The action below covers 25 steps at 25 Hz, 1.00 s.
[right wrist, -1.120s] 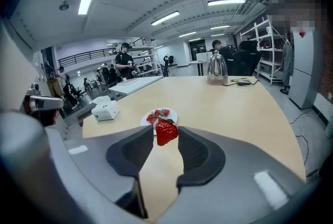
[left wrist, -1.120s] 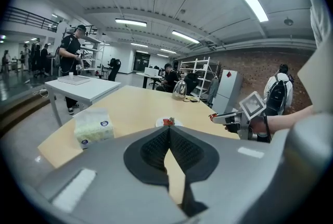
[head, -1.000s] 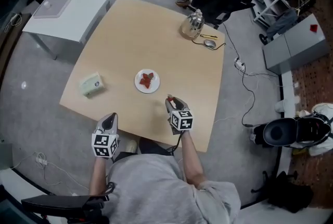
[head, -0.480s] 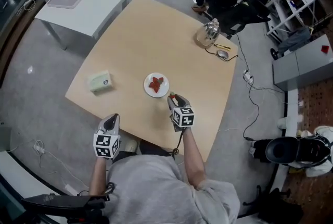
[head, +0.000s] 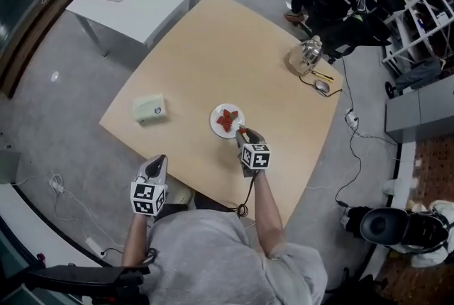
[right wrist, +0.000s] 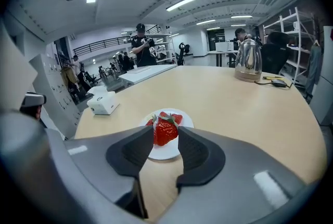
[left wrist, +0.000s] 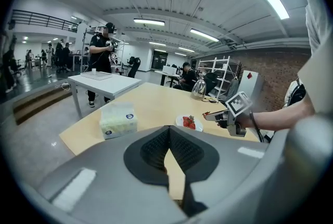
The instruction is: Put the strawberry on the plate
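A pale wooden table [head: 213,48] is being worked over. A small round white plate [right wrist: 162,151], bearing red fruit, is being approached just ahead of the nearer right gripper [head: 243,132], by which a glossy, seeded red strawberry [right wrist: 165,132] is being pinched, leaves uppermost. The left gripper [left wrist: 169,129] is being held pressed together, empty, well back.

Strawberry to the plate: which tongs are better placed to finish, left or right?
Right. The right tongs grip the strawberry at the near rim of the plate. The left tongs are shut, empty, back at the near edge of the table.
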Available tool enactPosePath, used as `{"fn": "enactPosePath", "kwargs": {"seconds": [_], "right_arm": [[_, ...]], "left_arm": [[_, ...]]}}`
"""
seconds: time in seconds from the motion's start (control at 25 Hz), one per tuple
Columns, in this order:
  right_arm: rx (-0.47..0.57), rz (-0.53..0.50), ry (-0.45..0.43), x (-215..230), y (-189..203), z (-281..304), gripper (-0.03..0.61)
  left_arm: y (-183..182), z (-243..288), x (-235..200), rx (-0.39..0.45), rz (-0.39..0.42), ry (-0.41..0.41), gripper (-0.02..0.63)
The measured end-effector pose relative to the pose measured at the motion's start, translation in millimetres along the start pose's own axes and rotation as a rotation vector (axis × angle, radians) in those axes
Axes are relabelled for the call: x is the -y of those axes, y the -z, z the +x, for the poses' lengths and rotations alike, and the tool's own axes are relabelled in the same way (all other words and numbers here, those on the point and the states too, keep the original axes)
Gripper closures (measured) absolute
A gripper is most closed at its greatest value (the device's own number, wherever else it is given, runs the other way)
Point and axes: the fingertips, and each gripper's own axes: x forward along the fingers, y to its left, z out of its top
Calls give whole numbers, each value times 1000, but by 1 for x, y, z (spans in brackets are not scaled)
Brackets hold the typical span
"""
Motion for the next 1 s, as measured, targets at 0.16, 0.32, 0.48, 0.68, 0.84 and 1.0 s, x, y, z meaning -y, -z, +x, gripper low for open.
{"fn": "enactPosePath", "kwargs": {"seconds": [0.16,0.32,0.48,0.68,0.84,1.0], "right_arm": [[-35,-18,-11,-1,5,17,425],[-67,-37,-23,-2,12,32,425],[-90,-39,-32,-1,18,42,425],[-104,-38,-38,1,22,49,425],[-109,-45,-44,3,24,51,425],[-114,-60,-45,5,25,57,425]], "left_arm": [[1,-3,-6,-8,-16,-29,594],[2,-2,-10,-7,-34,-45,594],[1,1,-10,-8,-40,-53,594],[6,3,-11,-21,-48,-65,594],[8,2,-9,-31,-56,-76,594],[11,2,-9,-39,-60,-86,594]]}}
